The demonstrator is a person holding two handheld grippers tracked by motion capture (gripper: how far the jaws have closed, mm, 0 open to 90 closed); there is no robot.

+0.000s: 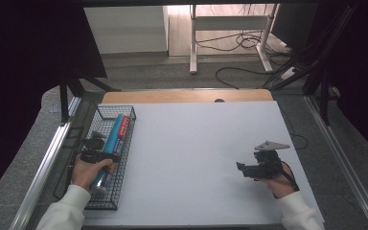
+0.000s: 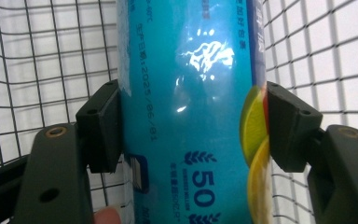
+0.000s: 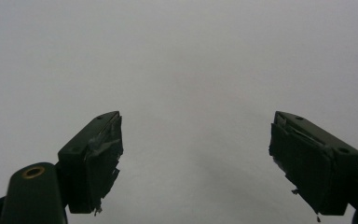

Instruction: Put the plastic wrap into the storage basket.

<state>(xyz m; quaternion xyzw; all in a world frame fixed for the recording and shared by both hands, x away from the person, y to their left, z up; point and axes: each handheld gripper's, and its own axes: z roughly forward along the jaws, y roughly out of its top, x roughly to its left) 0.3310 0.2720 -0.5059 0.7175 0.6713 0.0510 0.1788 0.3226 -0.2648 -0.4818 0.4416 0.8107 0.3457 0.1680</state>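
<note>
The blue tube [image 2: 186, 107] is running off the top and bottom edges of the left gripper view, so neither end is showing there, and its small print is blurring past reading. In the high view, the left gripper [image 1: 97, 149] and the hand [image 1: 85, 171] are covering the tube's middle, and the label is coming through too small to make out. The wire basket [image 1: 123, 143] is losing its near corner behind the white sleeve [image 1: 64, 211]. Over on the right gripper [image 3: 196, 163], both arms are getting clipped by the bottom edge of its own view, and the table [image 3: 191, 56] ahead is fading into a soft grey blur.
</note>
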